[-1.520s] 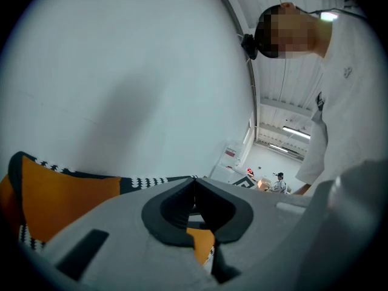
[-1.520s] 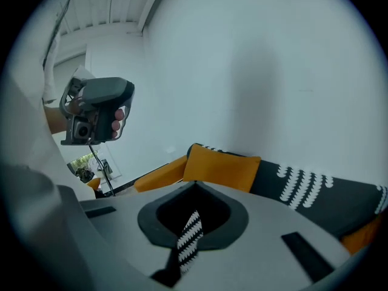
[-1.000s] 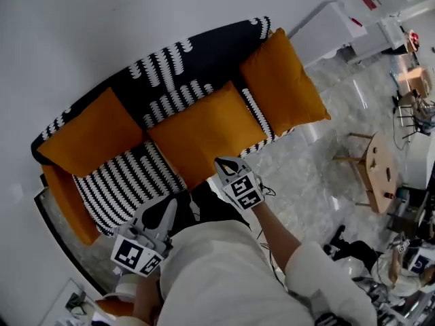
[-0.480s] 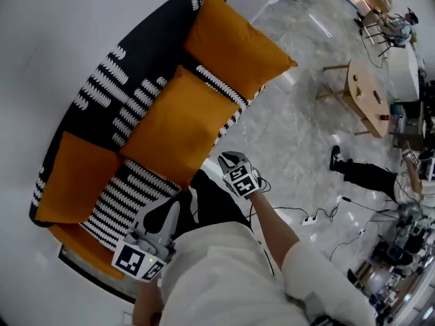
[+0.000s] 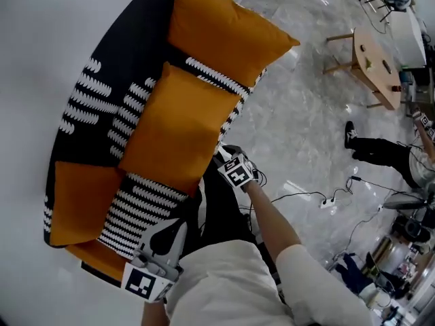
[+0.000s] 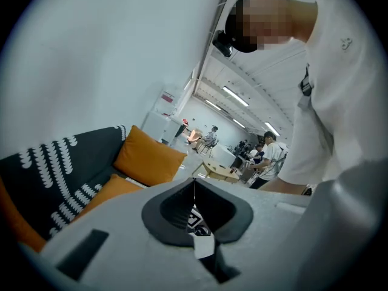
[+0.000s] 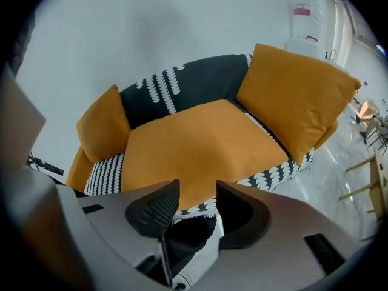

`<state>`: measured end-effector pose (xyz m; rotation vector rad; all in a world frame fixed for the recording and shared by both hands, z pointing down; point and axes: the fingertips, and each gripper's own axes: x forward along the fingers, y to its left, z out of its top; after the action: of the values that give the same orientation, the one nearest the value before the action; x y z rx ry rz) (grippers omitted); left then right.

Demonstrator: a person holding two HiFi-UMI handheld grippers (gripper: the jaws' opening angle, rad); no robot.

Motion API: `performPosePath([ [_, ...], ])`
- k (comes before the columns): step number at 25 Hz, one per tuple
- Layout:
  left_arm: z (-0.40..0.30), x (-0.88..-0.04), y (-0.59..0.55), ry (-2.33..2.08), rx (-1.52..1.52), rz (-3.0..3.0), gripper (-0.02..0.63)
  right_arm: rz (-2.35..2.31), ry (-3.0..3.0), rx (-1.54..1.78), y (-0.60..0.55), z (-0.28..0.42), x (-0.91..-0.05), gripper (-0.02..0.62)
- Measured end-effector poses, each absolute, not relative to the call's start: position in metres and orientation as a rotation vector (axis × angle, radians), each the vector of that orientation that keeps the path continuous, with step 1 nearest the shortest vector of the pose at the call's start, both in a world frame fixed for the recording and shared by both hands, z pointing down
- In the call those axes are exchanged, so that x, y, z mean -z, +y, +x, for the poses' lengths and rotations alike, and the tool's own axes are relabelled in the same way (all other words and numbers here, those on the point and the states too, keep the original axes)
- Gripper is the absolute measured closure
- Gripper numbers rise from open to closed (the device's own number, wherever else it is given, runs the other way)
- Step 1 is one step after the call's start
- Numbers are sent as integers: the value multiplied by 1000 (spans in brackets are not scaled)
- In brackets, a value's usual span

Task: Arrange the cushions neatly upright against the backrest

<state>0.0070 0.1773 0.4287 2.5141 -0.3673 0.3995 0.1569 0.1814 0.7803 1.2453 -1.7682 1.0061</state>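
Middle cushion (image 5: pixel 178 129) lies flat — long axis along sofa (image 5: pixel 112 73)

Your head view has soft, even indoor light, a bit dim, with no hard shadows. The glossy floor (image 5: pixel 292 134) throws white glare streaks toward 1 o'clock and just right of centre. There's heavy fisheye bend at the rims. Both gripper views have black vignette all round. In the left gripper view, ceiling strip lights (image 6: pixel 233 96) glow at 12 to 1 o'clock, and the left claw (image 6: pixel 194 190) is close and blurry. In the right gripper view, the middle cushion (image 7: pixel 200 141) is fairly sharp and the wall (image 7: pixel 151 29) is a flat pale grey.
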Motion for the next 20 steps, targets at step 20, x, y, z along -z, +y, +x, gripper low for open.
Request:
performPosePath([
  [20, 70, -484, 112, -742, -447, 2275, 594, 779, -1813, -1063, 153, 148, -893, 417],
])
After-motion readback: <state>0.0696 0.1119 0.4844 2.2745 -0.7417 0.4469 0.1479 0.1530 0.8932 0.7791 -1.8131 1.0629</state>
